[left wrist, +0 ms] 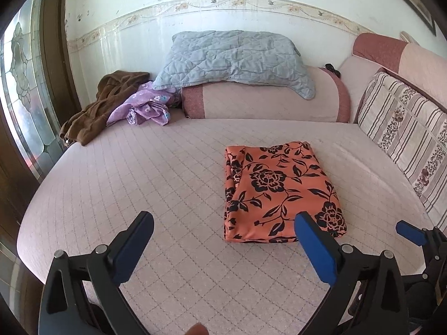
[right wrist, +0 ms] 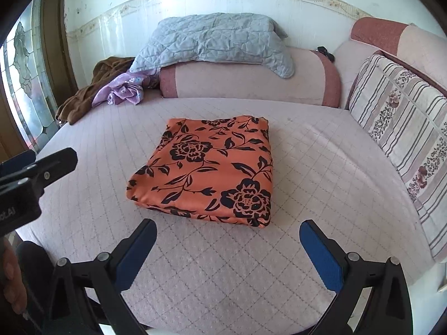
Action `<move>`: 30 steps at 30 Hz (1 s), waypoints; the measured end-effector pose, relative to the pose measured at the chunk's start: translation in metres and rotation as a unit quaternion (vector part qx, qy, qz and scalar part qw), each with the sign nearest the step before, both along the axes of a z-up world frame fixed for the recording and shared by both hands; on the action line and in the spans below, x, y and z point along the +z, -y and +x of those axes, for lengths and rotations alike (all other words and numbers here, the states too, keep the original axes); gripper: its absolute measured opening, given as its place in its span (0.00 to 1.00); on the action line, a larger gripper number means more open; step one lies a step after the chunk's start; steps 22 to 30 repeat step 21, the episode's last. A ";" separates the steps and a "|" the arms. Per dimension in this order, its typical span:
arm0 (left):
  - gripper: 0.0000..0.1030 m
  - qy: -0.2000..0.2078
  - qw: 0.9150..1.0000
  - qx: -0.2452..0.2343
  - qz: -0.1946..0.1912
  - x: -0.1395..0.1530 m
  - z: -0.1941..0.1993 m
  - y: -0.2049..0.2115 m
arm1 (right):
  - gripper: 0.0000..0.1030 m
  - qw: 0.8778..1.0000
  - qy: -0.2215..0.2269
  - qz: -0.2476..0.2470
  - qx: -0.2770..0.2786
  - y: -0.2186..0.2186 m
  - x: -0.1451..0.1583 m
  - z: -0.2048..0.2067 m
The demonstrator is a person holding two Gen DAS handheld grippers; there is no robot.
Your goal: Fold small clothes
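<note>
An orange garment with black flowers (left wrist: 279, 192) lies folded into a flat rectangle on the pink quilted bed (left wrist: 139, 173); it also shows in the right wrist view (right wrist: 209, 167). My left gripper (left wrist: 223, 223) is open and empty, hovering over the bed just left of and in front of the garment. My right gripper (right wrist: 227, 231) is open and empty, just in front of the garment's near edge. The right gripper's blue finger (left wrist: 410, 233) shows at the right edge of the left wrist view. The left gripper's finger (right wrist: 53, 162) shows at the left of the right wrist view.
A purple flowered cloth (left wrist: 145, 106) and a brown garment (left wrist: 97, 111) lie heaped at the bed's far left. A grey quilt (left wrist: 237, 55) rests on a pink bolster (left wrist: 265, 100). A striped cushion (left wrist: 405, 131) lines the right side. A glass door (left wrist: 25, 83) stands at left.
</note>
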State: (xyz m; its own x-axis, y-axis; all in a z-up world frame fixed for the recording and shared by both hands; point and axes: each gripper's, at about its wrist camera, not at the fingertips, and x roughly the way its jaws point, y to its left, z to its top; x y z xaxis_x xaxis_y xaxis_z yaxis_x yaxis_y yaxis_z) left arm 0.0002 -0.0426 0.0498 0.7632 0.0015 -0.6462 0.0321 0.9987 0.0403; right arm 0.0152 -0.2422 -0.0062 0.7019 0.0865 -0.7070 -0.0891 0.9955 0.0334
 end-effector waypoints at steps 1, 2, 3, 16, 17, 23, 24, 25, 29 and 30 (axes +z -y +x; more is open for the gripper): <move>0.97 0.001 1.000 0.000 0.003 0.000 0.000 0.001 | 1.00 1.000 -0.003 0.000 0.000 0.002 -0.001 0.002; 0.97 0.003 1.000 0.000 0.006 0.001 0.001 0.003 | 1.00 1.000 -0.005 0.002 0.001 0.004 -0.001 0.005; 0.97 0.003 1.000 -0.002 0.007 0.002 0.002 0.004 | 1.00 1.000 -0.006 0.002 0.000 0.005 -0.001 0.006; 0.98 -0.001 1.000 -0.002 0.001 -0.003 0.020 0.011 | 1.00 1.000 -0.016 0.001 0.010 0.007 -0.004 0.024; 0.98 -0.001 1.000 -0.005 0.001 -0.003 0.022 0.012 | 1.00 1.000 -0.017 0.001 0.011 0.006 -0.004 0.026; 0.98 0.001 1.000 -0.012 0.003 -0.003 0.028 0.015 | 1.00 1.000 -0.022 0.002 0.016 0.003 -0.007 0.033; 0.98 0.001 1.000 -0.012 0.003 -0.003 0.028 0.015 | 1.00 1.000 -0.022 0.002 0.016 0.003 -0.007 0.033; 0.98 0.001 1.000 -0.012 0.003 -0.003 0.028 0.015 | 1.00 1.000 -0.022 0.002 0.016 0.003 -0.007 0.033; 0.98 0.001 1.000 -0.012 0.003 -0.003 0.028 0.015 | 1.00 1.000 -0.022 0.002 0.016 0.003 -0.007 0.033; 0.98 0.001 1.000 -0.012 0.003 -0.003 0.028 0.015 | 1.00 1.000 -0.022 0.002 0.016 0.003 -0.007 0.033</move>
